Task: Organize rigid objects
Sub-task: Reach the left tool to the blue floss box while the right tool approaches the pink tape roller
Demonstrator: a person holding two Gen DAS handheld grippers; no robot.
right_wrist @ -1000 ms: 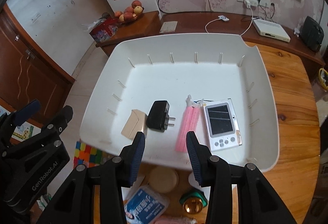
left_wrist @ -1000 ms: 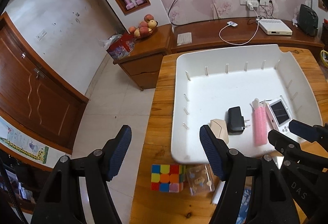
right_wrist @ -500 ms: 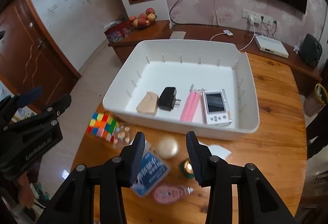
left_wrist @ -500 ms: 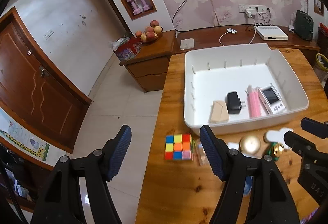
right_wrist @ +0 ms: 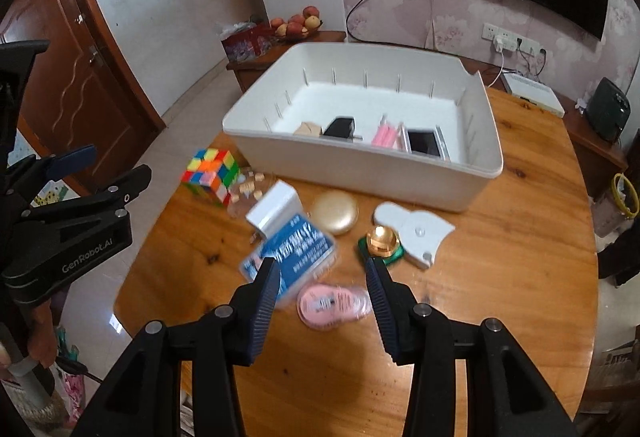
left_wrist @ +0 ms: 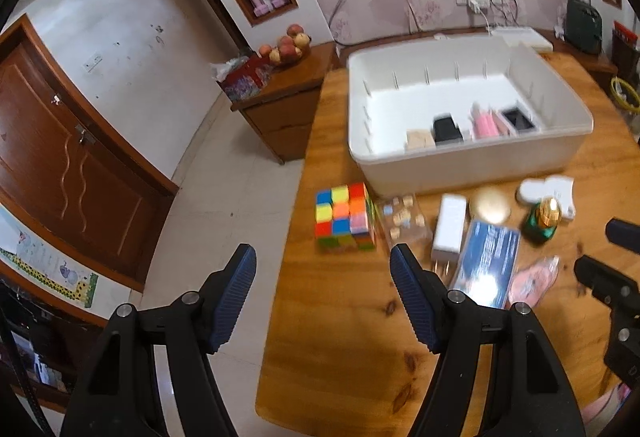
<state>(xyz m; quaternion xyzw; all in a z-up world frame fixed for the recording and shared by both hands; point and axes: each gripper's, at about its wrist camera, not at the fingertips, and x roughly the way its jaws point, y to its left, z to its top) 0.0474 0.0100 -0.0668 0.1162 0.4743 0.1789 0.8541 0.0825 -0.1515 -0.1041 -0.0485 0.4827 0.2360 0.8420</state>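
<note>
Above the round wooden table (right_wrist: 500,277), both grippers hang empty: the left gripper (left_wrist: 322,293) gapes wide, while the right gripper (right_wrist: 322,295) is opening over a pink case (right_wrist: 332,304). 4 items already lie in the white bin (right_wrist: 360,165); roughly 8, including the Rubik's cube (right_wrist: 210,175), still wait outside.

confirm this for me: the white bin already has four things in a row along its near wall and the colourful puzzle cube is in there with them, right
Not quite. The white bin does hold four things in a row along its near wall, but the puzzle cube is not among them. It sits on the wooden table, outside the bin near its left corner. The right wrist view shows this most clearly.
</note>
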